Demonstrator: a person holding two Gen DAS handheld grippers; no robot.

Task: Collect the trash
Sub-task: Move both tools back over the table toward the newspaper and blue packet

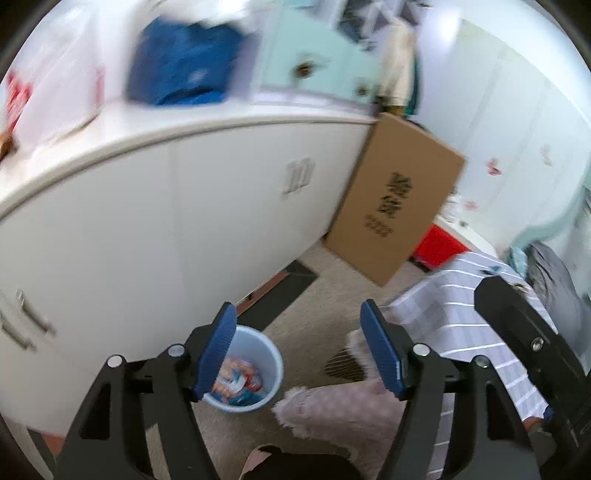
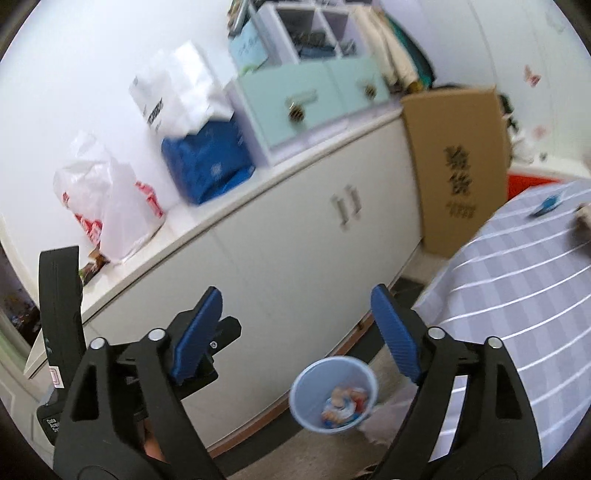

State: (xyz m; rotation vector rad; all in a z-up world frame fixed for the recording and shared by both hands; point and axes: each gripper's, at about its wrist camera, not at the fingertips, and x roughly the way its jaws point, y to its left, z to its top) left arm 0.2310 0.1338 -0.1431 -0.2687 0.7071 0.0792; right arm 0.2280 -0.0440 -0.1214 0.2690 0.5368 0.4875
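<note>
Both the left gripper (image 1: 299, 347) and the right gripper (image 2: 295, 328) hang with jaws apart and nothing between them; the wrapper (image 2: 345, 406) lies in the bin (image 2: 334, 395) below them. That drop looks finished; next comes finding more trash, perhaps the blue scrap (image 2: 548, 204) on the bed (image 2: 517, 280) beyond the right gripper.

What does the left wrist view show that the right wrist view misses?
Only the left wrist: the pink fluffy rug by the bin and a grey bundle on the bed. Only the right wrist: the cubby shelf above the drawers and a blue scrap on the striped cover. Both: the bin holding wrappers, white cabinet, cardboard box.
</note>
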